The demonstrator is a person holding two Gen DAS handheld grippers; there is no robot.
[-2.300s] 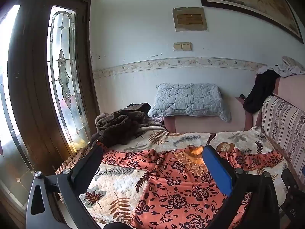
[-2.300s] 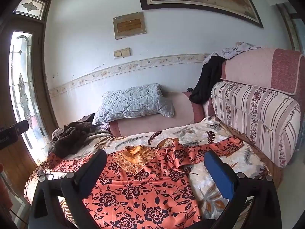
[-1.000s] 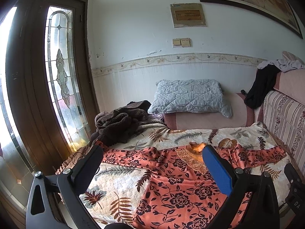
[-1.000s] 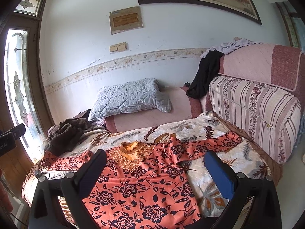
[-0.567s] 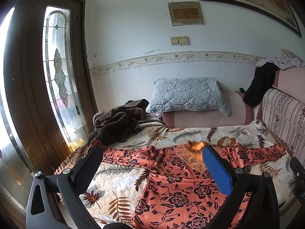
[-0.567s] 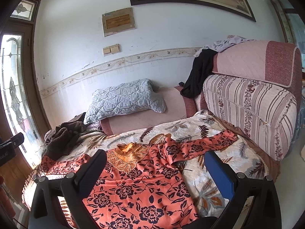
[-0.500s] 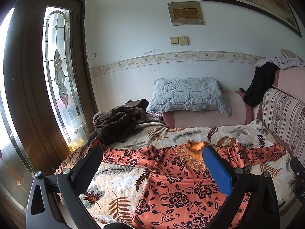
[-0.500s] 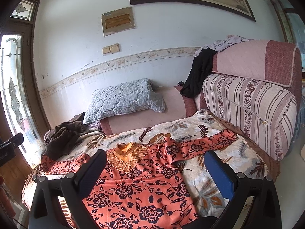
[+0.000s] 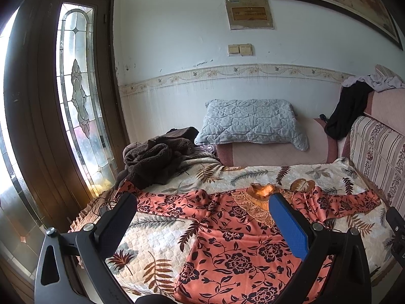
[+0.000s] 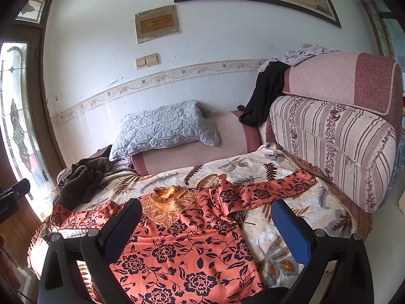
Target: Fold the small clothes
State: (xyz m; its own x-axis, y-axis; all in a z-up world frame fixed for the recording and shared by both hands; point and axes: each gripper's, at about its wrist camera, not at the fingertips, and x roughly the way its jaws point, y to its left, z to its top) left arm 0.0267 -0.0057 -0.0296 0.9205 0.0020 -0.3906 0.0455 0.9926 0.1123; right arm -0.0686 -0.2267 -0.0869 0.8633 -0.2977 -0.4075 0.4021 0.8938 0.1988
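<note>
We are holding the left gripper (image 9: 202, 217) and the right gripper (image 10: 205, 225) above the near edge of the bed, and the fingers of both are standing wide apart, gripping nothing. The orange satin dress with dark flower print and a gold lace collar (image 10: 187, 248) is lying spread flat on the cream quilted bedspread with brown leaf print (image 10: 278, 240), collar toward 12 o'clock, one sleeve (image 10: 276, 187) reaching out toward 2 o'clock and the other (image 9: 167, 200) toward 10 o'clock.

We are judging that nothing is folded yet. The cloth looks slippery (satin usually is), so a shallow pinch is risking the sleeve sliding out mid-fold. A deep pinch is risking catching the bedspread underneath and dragging it along. The 10 o'clock sleeve is ending just beside the crumpled dark brown fleece garment (image 9: 154, 159), which could snag. The hem is running out of view at 6 o'clock, so it may be hanging over the bed edge and pulling the dress off.
</note>
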